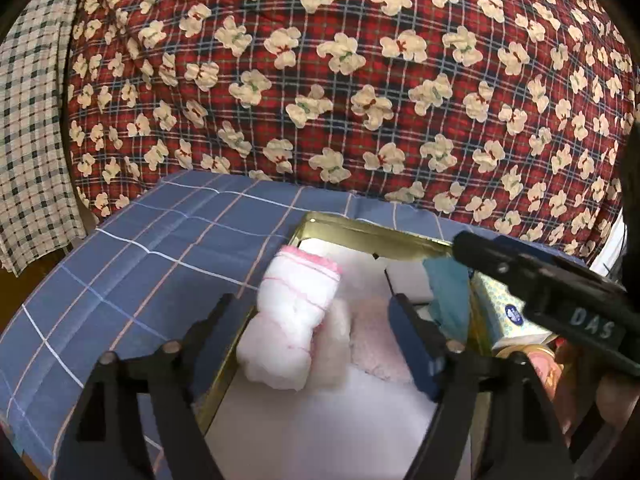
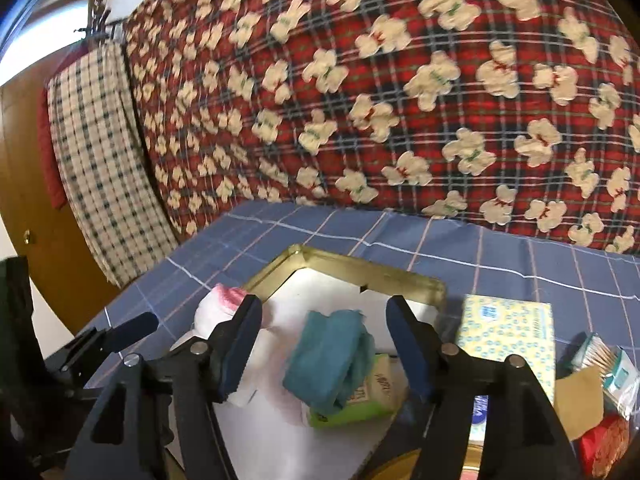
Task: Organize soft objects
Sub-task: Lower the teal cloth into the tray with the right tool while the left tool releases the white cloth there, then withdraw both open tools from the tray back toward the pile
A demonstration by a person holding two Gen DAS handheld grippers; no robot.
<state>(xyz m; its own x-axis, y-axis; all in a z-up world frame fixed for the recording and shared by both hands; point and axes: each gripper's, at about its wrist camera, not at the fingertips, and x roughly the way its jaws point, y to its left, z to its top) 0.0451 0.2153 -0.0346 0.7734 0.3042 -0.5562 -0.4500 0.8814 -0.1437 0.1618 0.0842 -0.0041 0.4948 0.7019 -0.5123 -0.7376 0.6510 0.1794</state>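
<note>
A gold tin box (image 1: 360,229) with a white lining sits on the blue plaid cloth; it also shows in the right wrist view (image 2: 352,270). A rolled white sock with pink trim (image 1: 294,320) lies in the box at its left wall, between the jaws of my open left gripper (image 1: 312,312), untouched by them. A fluffy pale pink item (image 1: 372,344) lies beside it. A rolled teal cloth (image 2: 332,360) rests on a green packet (image 2: 360,404) in the box, between the jaws of my open right gripper (image 2: 324,348). The right gripper also shows in the left wrist view (image 1: 540,280).
A yellow patterned tissue pack (image 2: 508,332) lies right of the box. Cotton swabs (image 2: 604,368) and a red item (image 2: 604,444) lie at the far right. A red plaid quilt with bears (image 1: 360,80) rises behind. A checked cloth (image 2: 100,152) hangs at left.
</note>
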